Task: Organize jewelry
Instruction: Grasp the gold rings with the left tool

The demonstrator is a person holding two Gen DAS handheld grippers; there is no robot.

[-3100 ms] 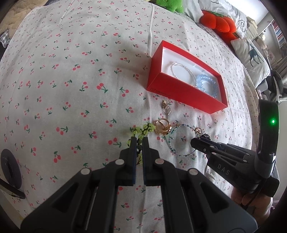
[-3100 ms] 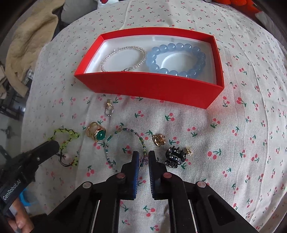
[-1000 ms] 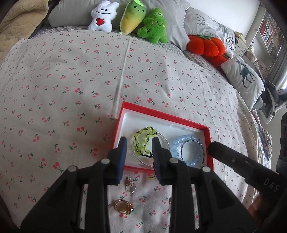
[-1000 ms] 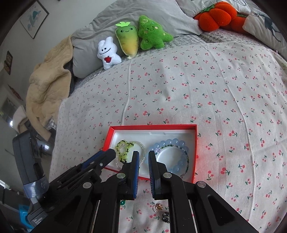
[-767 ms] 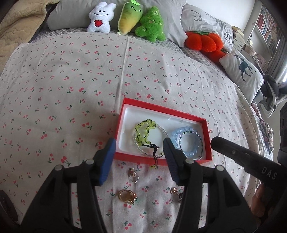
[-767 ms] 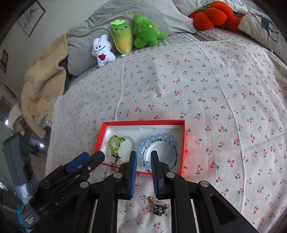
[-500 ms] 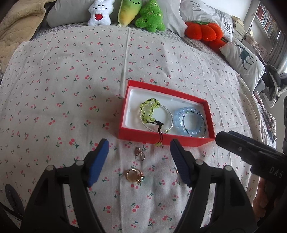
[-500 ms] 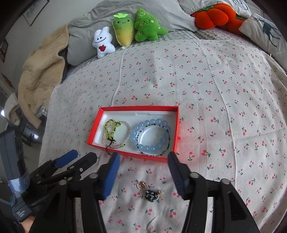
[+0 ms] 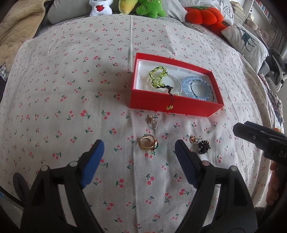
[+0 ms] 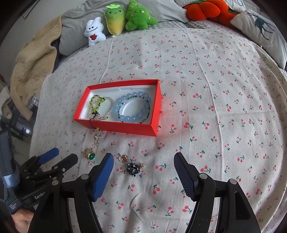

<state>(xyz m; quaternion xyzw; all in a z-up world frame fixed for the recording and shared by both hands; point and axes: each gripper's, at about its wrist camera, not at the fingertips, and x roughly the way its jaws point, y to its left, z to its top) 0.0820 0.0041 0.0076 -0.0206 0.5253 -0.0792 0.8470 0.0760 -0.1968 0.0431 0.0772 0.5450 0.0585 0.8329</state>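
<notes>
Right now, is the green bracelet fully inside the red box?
Not fully: the green bracelet lies inside the red box, but its black cord hangs over the front wall.

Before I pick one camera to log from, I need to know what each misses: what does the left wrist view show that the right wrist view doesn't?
Only the left wrist view: a bookshelf and an office chair at the right edge.

Only the right wrist view: the whole carrot plush and a framed picture's corner on the wall.

Both: the red box holding four bracelets, the green lime-bead bracelet with its cord hanging over the wall, and the gold ring with a green stone, silver charm, gold earring and black hair claw on the cherry-print sheet.
</notes>
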